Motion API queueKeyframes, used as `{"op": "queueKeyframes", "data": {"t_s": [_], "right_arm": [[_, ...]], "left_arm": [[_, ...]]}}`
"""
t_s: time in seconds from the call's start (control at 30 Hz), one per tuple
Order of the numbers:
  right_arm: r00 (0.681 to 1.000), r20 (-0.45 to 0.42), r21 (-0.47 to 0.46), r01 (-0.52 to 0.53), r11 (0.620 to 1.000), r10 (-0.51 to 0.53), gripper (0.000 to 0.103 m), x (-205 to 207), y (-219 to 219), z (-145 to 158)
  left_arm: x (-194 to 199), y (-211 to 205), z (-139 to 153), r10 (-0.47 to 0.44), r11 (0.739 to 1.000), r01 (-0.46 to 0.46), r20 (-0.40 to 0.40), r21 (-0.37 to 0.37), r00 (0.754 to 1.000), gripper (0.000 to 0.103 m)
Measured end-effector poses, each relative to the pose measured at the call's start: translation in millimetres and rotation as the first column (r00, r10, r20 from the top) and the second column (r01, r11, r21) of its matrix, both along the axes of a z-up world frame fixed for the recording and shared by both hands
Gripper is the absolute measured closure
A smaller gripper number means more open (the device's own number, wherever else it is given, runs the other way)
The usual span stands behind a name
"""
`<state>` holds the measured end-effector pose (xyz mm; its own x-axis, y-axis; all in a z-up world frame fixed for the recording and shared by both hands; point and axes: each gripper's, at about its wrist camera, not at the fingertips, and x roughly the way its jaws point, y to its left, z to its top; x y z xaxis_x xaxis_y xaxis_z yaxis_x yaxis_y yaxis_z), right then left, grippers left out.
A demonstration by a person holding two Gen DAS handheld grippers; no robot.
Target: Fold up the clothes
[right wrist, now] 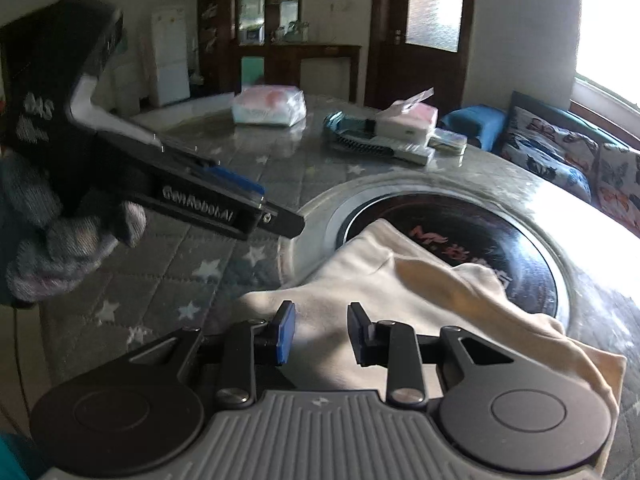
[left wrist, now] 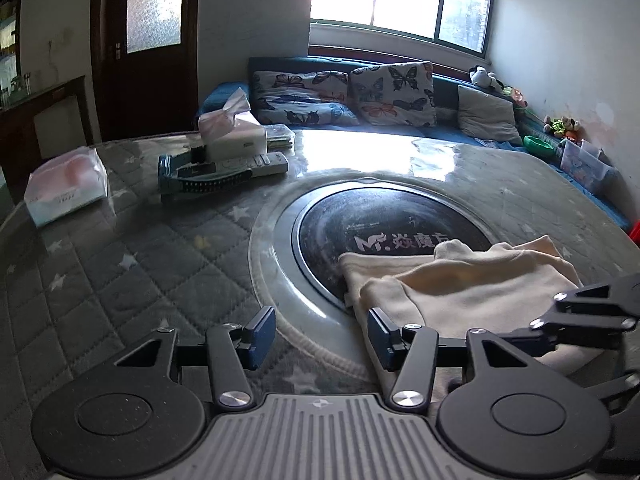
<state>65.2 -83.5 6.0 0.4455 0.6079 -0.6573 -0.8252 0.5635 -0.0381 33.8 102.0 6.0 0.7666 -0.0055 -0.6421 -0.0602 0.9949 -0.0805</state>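
A cream garment (left wrist: pixel 472 284) lies folded on the glass-topped table, partly over the round black hob (left wrist: pixel 384 232). My left gripper (left wrist: pixel 322 338) is open at the garment's left edge, nothing between its blue pads. In the right wrist view the same cream garment (right wrist: pixel 400 292) spreads under and ahead of my right gripper (right wrist: pixel 322 334), which is open just above the cloth. The left gripper (right wrist: pixel 224 196) also shows there from the side, held by a gloved hand (right wrist: pixel 52 248) at the left. The right gripper's linkage (left wrist: pixel 592 316) enters the left wrist view at the right edge.
On the far side of the table (left wrist: pixel 120 280) sit a wrapped tissue pack (left wrist: pixel 66 188), a tissue box (left wrist: pixel 232 132), a remote (left wrist: pixel 248 164) and a brush (left wrist: pixel 204 184). A sofa with butterfly cushions (left wrist: pixel 392 92) runs behind the table, under the window.
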Motion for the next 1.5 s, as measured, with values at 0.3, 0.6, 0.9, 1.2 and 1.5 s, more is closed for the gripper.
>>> {"op": "queueKeyframes", "data": {"t_s": [0.3,0.6,0.9,1.2,1.5], "right_arm": [[0.996,0.061,-0.021,-0.069,0.997,0.071,0.071,-20.7,9.4,13.9],[0.979,0.112,-0.137,-0.156,0.978,0.172,0.061,-39.3,34.0,-8.6],[0.983,0.128,-0.116,-0.115,0.987,0.130,0.088,-33.1,31.7,-2.6],[0.996,0.064,0.016,-0.065,0.998,0.064,0.090,-16.2,10.3,18.7],[0.998,0.047,0.073,-0.044,0.996,0.041,0.090,-16.3,-5.9,25.6]], "left_arm": [[-6.7,8.4,2.7,0.034,0.997,-0.034,-0.002,-0.069,0.999,0.046],[-4.5,12.6,-2.9,0.067,0.978,-0.076,-0.055,-0.193,0.996,0.046],[5.9,22.3,-9.2,0.130,0.899,-0.168,-0.121,-0.403,0.984,0.045],[14.3,25.1,-19.4,0.172,0.786,-0.251,-0.191,-0.565,0.967,0.044],[17.7,29.1,-30.8,0.222,0.649,-0.330,-0.244,-0.686,0.944,0.044]]}}
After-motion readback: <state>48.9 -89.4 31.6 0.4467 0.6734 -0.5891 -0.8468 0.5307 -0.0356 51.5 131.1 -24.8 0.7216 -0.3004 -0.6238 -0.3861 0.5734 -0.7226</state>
